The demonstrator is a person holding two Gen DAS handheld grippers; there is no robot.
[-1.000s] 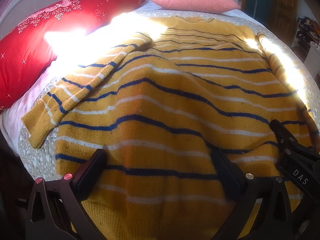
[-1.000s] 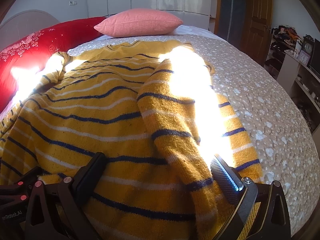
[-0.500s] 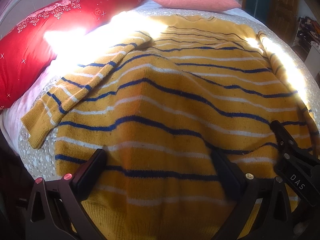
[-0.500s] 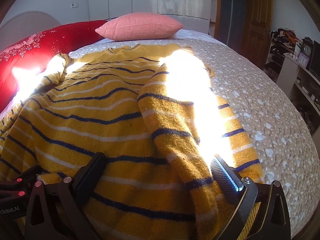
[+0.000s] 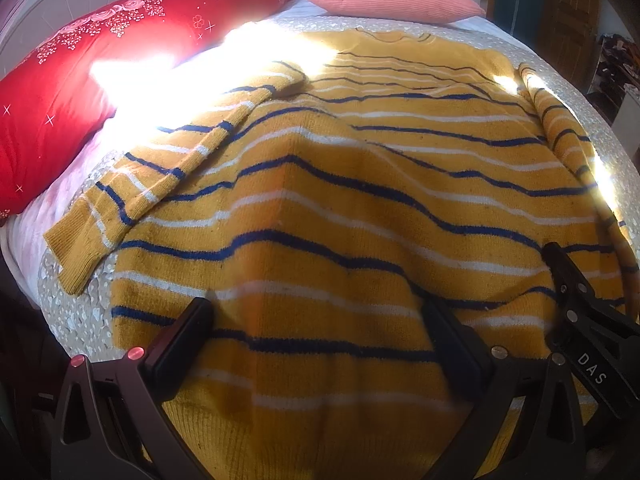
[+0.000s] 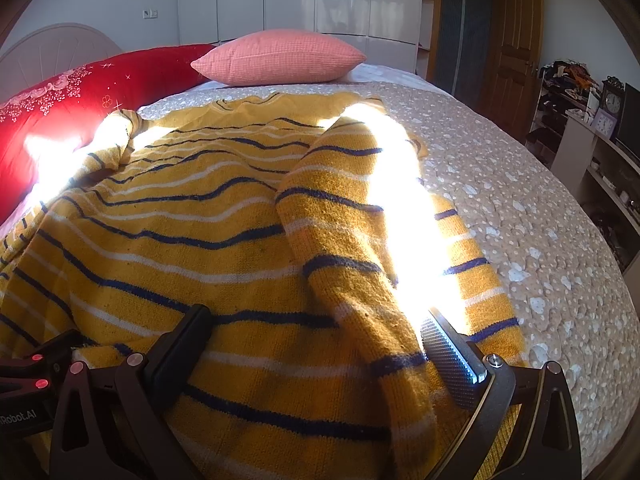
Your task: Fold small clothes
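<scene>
A yellow sweater (image 5: pixel 340 184) with blue and white stripes lies spread on the bed, hem toward me. Its left sleeve (image 5: pixel 160 176) lies along the left side. Its right sleeve (image 6: pixel 360 232) is folded over the body. My left gripper (image 5: pixel 320 336) is open, its fingers resting over the hem at the left half. My right gripper (image 6: pixel 320 340) is open over the hem and the right sleeve's cuff. The right gripper also shows at the right edge of the left wrist view (image 5: pixel 580 320). The left gripper shows at the left edge of the right wrist view (image 6: pixel 36 364).
A red pillow (image 5: pixel 100 64) and a pink pillow (image 6: pixel 276 56) lie at the head of the bed. The spotted bedspread (image 6: pixel 520 200) extends to the right. A wooden door (image 6: pixel 512 48) and cluttered shelves (image 6: pixel 592 120) stand at the far right.
The right wrist view has tilted up a little, showing more of the room. The sweater lies the same. Both grippers stay open.
</scene>
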